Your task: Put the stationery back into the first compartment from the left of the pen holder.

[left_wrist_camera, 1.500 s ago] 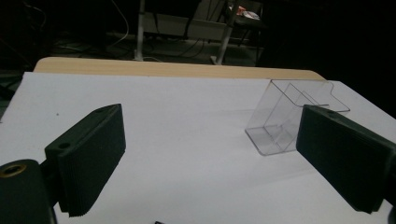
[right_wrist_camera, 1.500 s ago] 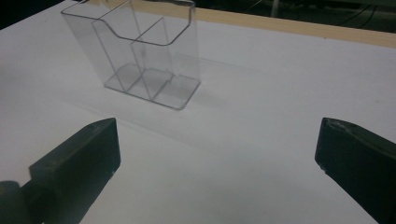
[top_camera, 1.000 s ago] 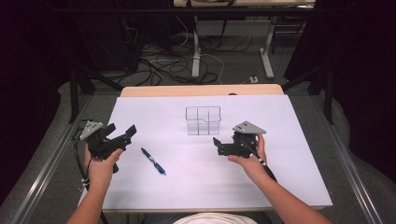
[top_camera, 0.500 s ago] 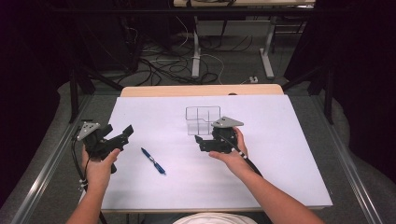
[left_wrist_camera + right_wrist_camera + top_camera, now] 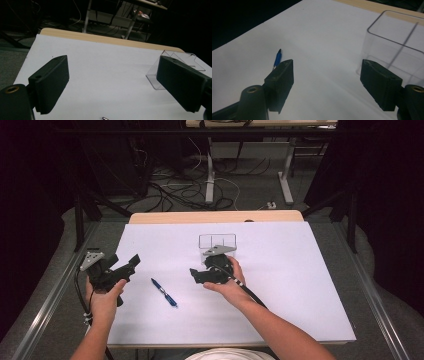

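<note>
I see a blue pen [image 5: 164, 292] with a dark tip lying on plain white paper [image 5: 300, 285] that covers the table. A strip of pale wood [image 5: 215, 216] shows along the table's far edge. The clear plastic box [image 5: 217, 241] has no colour of its own; its rim and divider read as thin grey lines. Both the left gripper [image 5: 131, 262] and the right gripper [image 5: 195, 276] are matt black, each topped by a light grey plate. Their pads [image 5: 53, 82] carry fine ribbing, and brass-coloured rings sit at the jaw pivots.

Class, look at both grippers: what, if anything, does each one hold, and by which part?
Nothing is held. The left gripper and right gripper stand open over the table.
</note>
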Demonstrator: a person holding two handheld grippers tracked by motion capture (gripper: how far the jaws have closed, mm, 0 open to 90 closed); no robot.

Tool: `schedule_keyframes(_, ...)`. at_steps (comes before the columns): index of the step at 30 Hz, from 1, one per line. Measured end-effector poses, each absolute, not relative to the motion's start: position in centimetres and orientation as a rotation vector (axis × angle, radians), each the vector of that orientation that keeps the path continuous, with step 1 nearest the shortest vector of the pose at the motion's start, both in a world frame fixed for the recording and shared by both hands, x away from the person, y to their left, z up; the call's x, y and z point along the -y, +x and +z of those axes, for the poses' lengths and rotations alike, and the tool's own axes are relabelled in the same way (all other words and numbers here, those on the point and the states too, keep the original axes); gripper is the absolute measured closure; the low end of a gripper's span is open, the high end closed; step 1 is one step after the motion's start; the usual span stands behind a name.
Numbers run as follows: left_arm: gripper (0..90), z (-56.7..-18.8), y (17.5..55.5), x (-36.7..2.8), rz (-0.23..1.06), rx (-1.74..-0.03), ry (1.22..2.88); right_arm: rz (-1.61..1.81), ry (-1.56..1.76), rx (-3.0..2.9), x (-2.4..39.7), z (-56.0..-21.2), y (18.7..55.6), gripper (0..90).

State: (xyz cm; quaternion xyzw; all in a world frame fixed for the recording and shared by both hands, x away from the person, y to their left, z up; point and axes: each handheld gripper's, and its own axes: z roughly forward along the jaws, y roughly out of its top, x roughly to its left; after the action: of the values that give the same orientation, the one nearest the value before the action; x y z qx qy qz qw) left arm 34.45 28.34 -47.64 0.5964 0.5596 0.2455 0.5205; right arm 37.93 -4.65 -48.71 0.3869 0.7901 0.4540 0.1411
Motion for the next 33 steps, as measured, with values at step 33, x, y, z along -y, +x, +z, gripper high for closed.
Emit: schedule_keyframes(33,13.1,-48.0,34.7,-27.8,0.554,-1.338,1.434,1.215,1.127,-2.636,-4.1,-51.3,38.4,58.4)
